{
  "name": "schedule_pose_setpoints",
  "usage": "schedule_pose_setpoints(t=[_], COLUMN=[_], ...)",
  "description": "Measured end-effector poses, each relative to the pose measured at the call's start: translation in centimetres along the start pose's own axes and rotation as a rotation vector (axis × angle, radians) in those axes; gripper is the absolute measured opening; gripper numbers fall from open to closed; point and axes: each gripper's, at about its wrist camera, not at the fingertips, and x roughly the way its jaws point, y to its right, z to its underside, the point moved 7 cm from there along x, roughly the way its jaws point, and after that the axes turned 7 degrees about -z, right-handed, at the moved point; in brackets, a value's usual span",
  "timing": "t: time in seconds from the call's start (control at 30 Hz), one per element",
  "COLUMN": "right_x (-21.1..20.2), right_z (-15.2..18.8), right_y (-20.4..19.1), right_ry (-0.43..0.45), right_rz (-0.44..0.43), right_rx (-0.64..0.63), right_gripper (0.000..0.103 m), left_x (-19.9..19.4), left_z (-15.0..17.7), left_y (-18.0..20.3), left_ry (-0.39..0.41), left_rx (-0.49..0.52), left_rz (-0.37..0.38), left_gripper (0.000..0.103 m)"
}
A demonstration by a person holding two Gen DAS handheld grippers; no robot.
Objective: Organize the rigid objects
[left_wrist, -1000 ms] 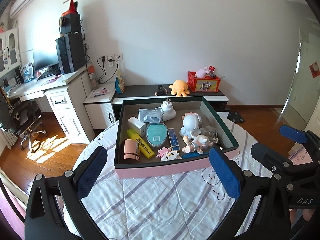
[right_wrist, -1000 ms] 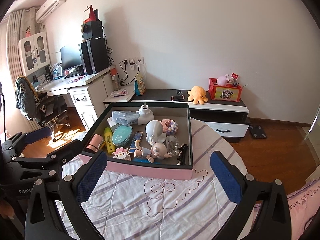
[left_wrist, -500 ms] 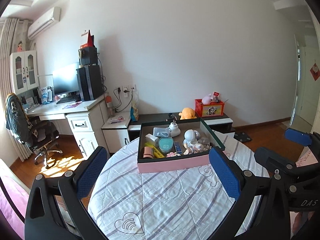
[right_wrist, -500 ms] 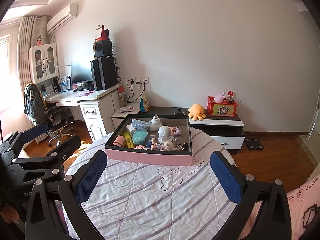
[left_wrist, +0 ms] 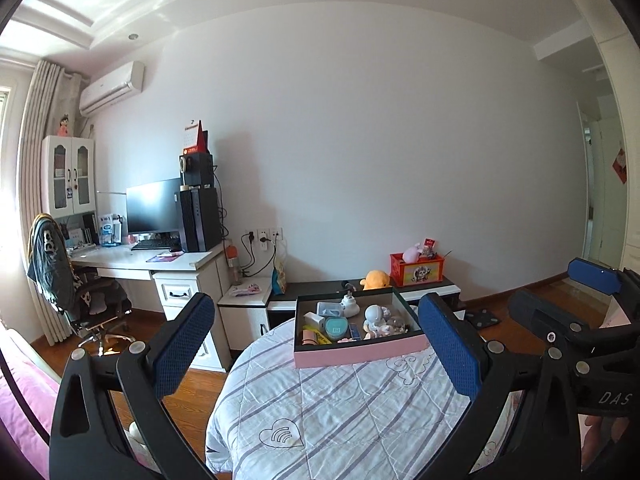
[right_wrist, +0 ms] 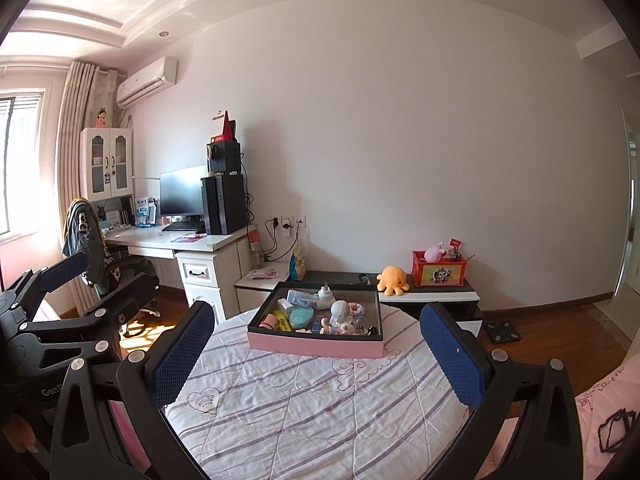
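A pink-sided box (left_wrist: 360, 354) (right_wrist: 316, 345) with a dark inside sits at the far side of a round table covered by a striped quilt (left_wrist: 340, 412) (right_wrist: 312, 400). It holds several small items: a teal case (left_wrist: 335, 326) (right_wrist: 301, 317), a white figurine (left_wrist: 374, 314) (right_wrist: 340, 312), a yellow bar (right_wrist: 283, 322), a white plug. My left gripper (left_wrist: 320, 344) is open and held back from the box, nothing between its blue pads. My right gripper (right_wrist: 316, 350) is open too, also well short of the box. Each gripper shows in the other's view, at its side edge.
Behind the table stands a low dark cabinet (right_wrist: 432, 294) with an orange plush octopus (right_wrist: 393, 278) and a red toy box (right_wrist: 439, 270). A white desk (left_wrist: 160, 262) with monitor and computer tower, and an office chair (left_wrist: 80, 296), are at left. Wooden floor surrounds the table.
Both grippers have pulled back and up from the box, which now looks small and far. The grippers stay open. The items in the box have not moved.
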Motion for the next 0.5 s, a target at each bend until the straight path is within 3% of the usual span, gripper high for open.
schedule_pose_setpoints(t=[0.5], right_x=[-5.4], right_z=[-2.5], right_y=[-2.5], right_ry=[0.124], right_rz=[0.052], right_rx=[-0.038], right_gripper=[0.103], left_x=[-5.9], left_z=[-2.6], left_y=[-1.6], left_ry=[0.115], left_rx=[-0.035], left_rz=[-0.057], left_gripper=[0.103])
